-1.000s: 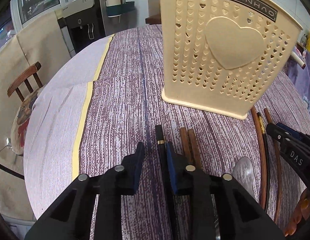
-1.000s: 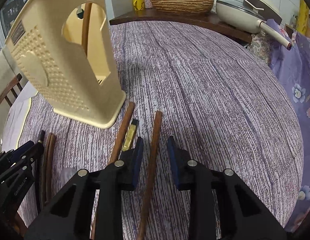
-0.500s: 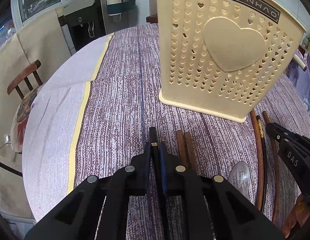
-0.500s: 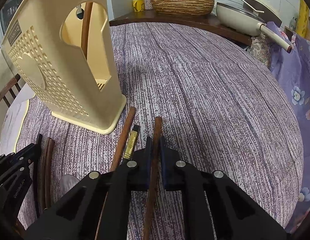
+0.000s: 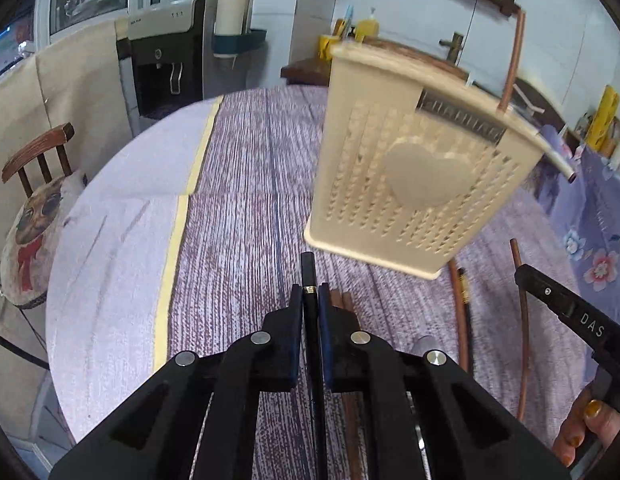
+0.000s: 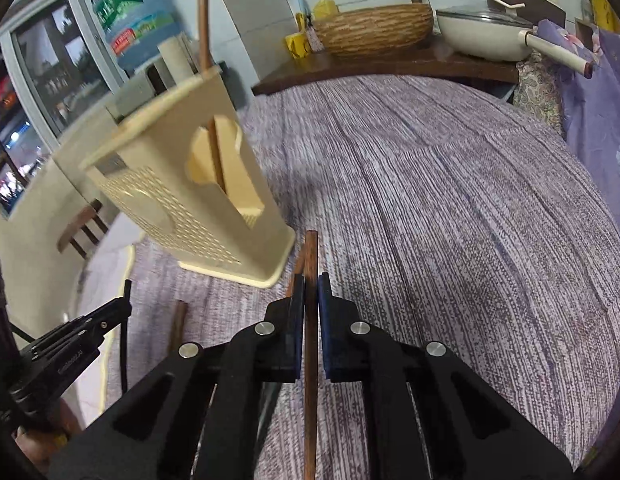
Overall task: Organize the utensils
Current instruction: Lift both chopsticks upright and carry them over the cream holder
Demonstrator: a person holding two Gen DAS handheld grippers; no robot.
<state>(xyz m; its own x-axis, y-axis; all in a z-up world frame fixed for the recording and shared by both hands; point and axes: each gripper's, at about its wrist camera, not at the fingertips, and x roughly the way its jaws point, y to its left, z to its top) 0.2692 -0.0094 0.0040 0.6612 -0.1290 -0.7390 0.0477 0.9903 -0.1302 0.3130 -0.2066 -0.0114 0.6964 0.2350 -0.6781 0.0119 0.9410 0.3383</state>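
The left gripper [image 5: 310, 312] pinches a black chopstick [image 5: 308, 272], while the right gripper [image 6: 310, 296] is clamped on a brown chopstick [image 6: 311, 252]. Just ahead of both stands the cream utensil holder [image 5: 405, 184] on the purple tablecloth [image 6: 449, 200], one brown stick [image 6: 204, 12] upright inside it. More chopsticks [image 5: 459, 312] lie beside its base.

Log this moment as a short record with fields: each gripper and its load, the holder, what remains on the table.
left gripper: shut on black chopstick, tip pointing toward the holder
right gripper: shut on brown chopstick
utensil holder: cream, perforated, heart on its front, upright on the table
in holder: one brown stick standing inside, seen through the side opening
left on table: brown chopstick pair beside the left gripper; more sticks below the holder's corner
image note: motion blur
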